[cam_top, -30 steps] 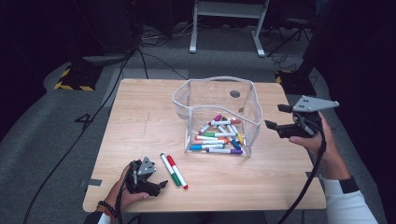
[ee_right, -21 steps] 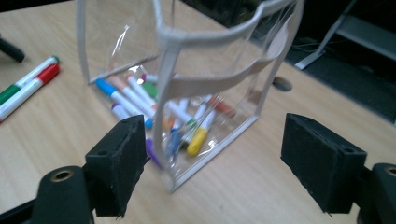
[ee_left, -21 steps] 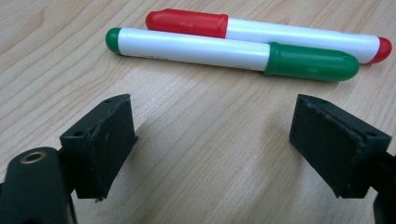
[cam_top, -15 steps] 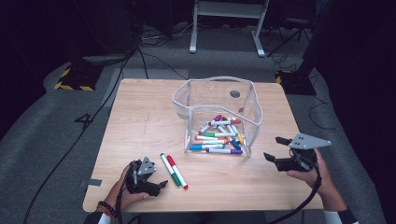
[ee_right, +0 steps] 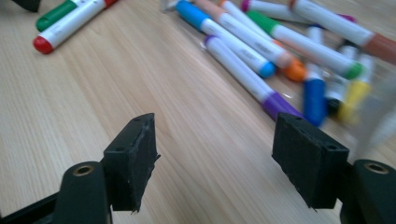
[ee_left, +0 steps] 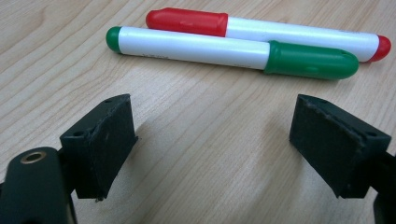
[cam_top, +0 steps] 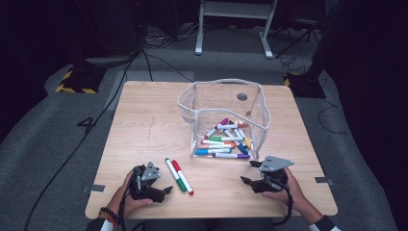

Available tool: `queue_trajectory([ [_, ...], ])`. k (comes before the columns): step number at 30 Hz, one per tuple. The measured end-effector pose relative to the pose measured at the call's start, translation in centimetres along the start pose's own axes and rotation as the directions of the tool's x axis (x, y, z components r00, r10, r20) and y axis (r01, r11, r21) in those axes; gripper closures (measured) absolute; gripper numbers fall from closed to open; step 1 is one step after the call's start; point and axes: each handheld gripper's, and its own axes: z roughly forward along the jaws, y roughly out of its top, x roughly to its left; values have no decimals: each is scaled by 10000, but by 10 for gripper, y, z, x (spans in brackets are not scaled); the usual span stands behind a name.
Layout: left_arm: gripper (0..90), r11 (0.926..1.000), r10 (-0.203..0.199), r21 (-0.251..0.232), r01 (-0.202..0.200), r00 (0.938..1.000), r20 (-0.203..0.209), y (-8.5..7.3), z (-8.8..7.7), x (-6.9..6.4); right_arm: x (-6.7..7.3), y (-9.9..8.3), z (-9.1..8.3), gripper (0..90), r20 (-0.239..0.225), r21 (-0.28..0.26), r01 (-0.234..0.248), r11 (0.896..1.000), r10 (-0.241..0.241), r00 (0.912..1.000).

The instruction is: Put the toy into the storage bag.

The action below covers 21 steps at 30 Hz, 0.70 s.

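Green marker, red marker, black tongs.

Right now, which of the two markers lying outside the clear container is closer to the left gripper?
The green-capped marker. It lies beside the red-capped marker, but on the side facing the left gripper, whose open fingers point at it.

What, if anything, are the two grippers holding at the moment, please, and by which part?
Nothing is held. The left gripper is open over bare table, short of the green marker and red marker. The right gripper, whose jaws have just been closing slightly, has nothing between them.
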Motion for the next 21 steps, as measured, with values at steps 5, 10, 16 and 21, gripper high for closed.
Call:
queue_trajectory([
  [5,144,10000,13,2,-13,10000,-10,0,0,0,23,25,35,326,-564,-126,486,9987,-492,9972],
  [10,144,10000,11,1,-11,10000,-9,0,0,0,44,51,70,348,-1210,-258,884,9958,-909,9885],
  [16,144,10000,15,2,-15,10000,-11,0,0,0,58,75,103,360,-1495,-351,1255,9915,-1294,9803],
  [21,144,10000,13,5,-13,10000,-7,0,0,0,67,92,123,367,-1603,-337,1409,9894,-1445,9764],
])
